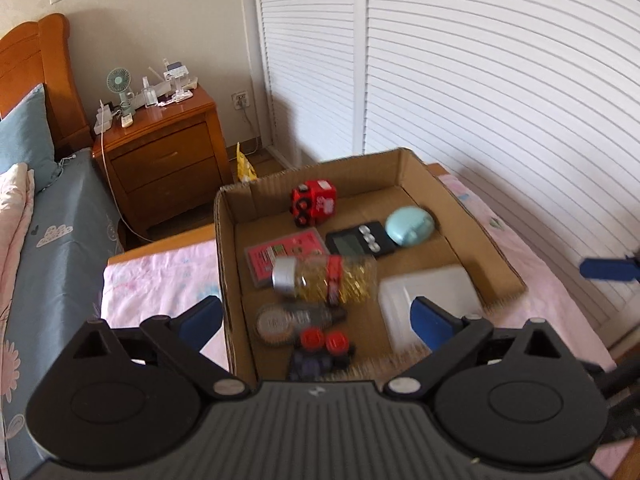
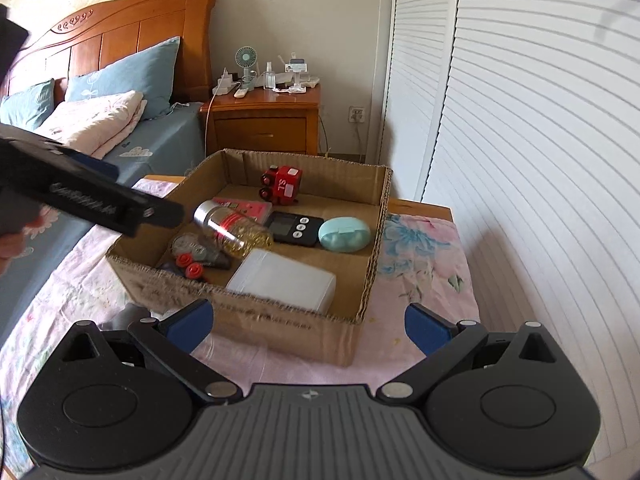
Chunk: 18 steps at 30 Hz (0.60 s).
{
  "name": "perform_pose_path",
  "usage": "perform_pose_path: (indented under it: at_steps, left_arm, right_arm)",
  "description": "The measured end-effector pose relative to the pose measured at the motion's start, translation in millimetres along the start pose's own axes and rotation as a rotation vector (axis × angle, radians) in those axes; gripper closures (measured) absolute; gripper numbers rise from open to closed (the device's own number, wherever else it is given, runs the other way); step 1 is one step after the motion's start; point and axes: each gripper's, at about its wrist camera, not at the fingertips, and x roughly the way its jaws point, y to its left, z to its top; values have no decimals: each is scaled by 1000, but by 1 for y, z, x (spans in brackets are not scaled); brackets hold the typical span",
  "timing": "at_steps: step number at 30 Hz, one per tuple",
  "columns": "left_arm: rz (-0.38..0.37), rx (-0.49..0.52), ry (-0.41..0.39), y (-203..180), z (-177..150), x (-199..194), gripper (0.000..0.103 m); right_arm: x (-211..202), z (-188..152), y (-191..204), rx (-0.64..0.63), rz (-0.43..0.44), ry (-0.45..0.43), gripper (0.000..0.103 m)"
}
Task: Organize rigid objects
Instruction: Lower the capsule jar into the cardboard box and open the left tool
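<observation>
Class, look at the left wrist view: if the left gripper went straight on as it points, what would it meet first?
Probably the clear plastic bottle of gold bits with a silver cap, lying in the cardboard box between the open left gripper; depth is uncertain.

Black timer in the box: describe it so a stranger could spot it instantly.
Find the open cardboard box on the pink floral sheet. The timer lies flat on its floor, between a pink card and a mint oval case. It alone is black, with a grey screen and round buttons.
</observation>
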Motion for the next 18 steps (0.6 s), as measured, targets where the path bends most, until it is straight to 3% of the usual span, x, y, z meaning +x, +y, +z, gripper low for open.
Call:
perform_pose_path:
  at_steps: [5, 12, 18]
  left_arm:
    - [20, 3, -44, -8, -37, -20, 2]
    - [53, -40, -23, -9, -81, -13, 2]
    - [22, -121, 37, -11, -110, 10, 2]
  right_arm:
    - [-2, -31, 18, -15, -96, 18, 0]
    - [-7, -65, 31, 49, -76, 46, 0]
    - [-2, -74, 29, 70, -71, 65, 0]
